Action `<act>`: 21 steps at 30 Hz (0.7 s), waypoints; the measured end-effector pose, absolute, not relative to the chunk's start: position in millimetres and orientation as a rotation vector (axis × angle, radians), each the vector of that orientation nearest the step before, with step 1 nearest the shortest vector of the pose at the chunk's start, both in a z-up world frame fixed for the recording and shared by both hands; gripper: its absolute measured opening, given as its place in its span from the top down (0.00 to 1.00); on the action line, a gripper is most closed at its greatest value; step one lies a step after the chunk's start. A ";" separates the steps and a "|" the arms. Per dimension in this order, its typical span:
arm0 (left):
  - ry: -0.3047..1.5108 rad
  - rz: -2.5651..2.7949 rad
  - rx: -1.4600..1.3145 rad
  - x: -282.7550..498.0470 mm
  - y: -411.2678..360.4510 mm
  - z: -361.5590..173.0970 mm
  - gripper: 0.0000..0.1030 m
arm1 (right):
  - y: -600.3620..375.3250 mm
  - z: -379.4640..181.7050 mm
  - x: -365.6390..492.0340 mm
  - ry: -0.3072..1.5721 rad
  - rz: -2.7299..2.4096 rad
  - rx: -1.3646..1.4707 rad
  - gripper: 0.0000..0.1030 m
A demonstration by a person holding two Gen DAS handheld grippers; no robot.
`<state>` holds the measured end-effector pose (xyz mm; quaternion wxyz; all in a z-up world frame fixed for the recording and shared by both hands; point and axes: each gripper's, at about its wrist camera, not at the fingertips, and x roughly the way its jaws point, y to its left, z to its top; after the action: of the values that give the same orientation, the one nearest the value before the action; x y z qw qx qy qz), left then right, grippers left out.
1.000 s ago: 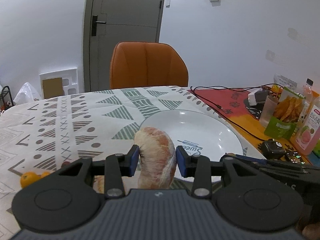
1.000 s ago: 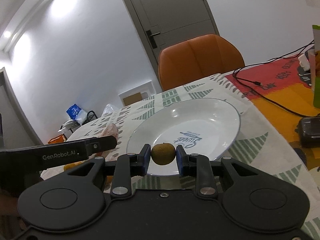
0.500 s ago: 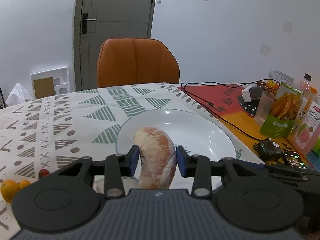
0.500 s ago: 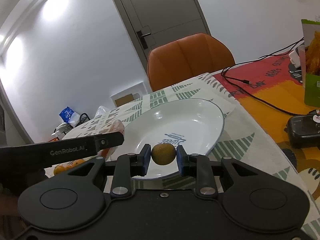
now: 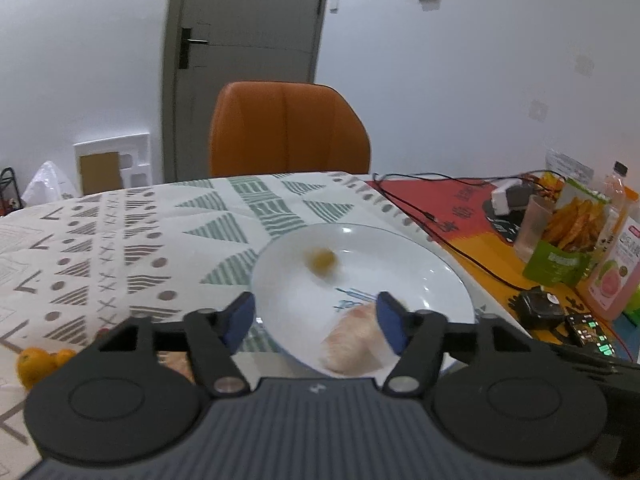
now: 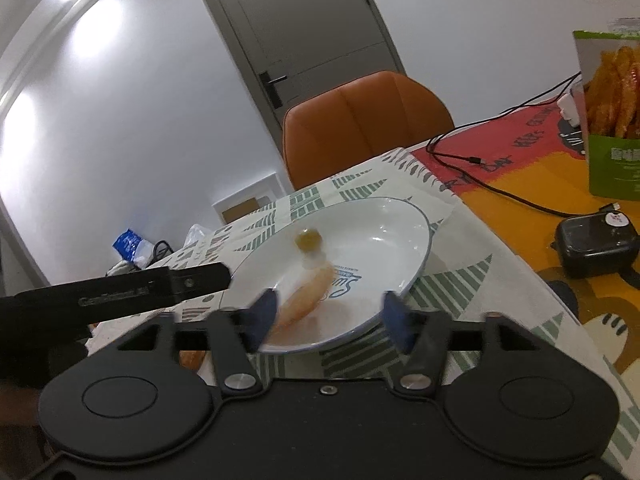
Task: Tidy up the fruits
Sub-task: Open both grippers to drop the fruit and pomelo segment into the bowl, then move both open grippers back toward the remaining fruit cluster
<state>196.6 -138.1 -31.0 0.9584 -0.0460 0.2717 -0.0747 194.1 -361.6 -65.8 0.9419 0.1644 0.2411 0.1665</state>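
Both your claws, left claw point(image 5: 316, 320) and right claw point(image 6: 330, 318), are wide apart, and the small round fruit point(image 5: 320, 260) and pink fruit point(image 5: 352, 344) sit in the white plate point(image 5: 432, 280), where the round one may roll out.

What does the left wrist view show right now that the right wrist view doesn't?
Only the left wrist view shows the oranges on the cloth at the near left, a pink juice bottle and a lit device at the right. Only the right wrist view shows the left gripper's side and a blue bag on the floor. Both show the plate, the small round fruit and pale peeled piece in it, and the orange chair.
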 end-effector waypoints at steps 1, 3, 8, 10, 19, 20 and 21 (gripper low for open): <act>0.545 -0.140 -0.105 194.6 -134.4 -30.2 0.27 | -361.1 -65.4 193.3 0.492 0.337 0.339 0.27; 0.540 -0.093 -0.116 190.7 -128.0 -28.4 0.26 | -360.8 -64.3 192.7 0.494 0.340 0.351 0.19; 0.525 0.013 -0.102 182.4 -114.9 -23.2 0.25 | -358.6 -62.2 187.6 0.481 0.355 0.368 0.00; 0.527 0.018 -0.120 178.7 -107.7 -20.8 0.25 | -355.6 -60.9 185.0 0.478 0.361 0.366 0.00; 0.506 0.103 -0.082 158.3 -88.2 -14.4 0.22 | -341.5 -57.8 181.5 0.487 0.347 0.313 0.00; 0.510 0.103 -0.087 156.4 -85.7 -13.9 0.22 | -339.4 -57.5 180.8 0.485 0.346 0.305 0.00; 0.514 0.104 -0.093 154.7 -83.0 -13.4 0.21 | -337.3 -57.7 179.8 0.484 0.349 0.299 0.00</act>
<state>154.7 -83.0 -13.4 0.9647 -0.0458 0.2540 0.0516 179.8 -337.3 -57.7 0.9448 0.1467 0.2377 0.1711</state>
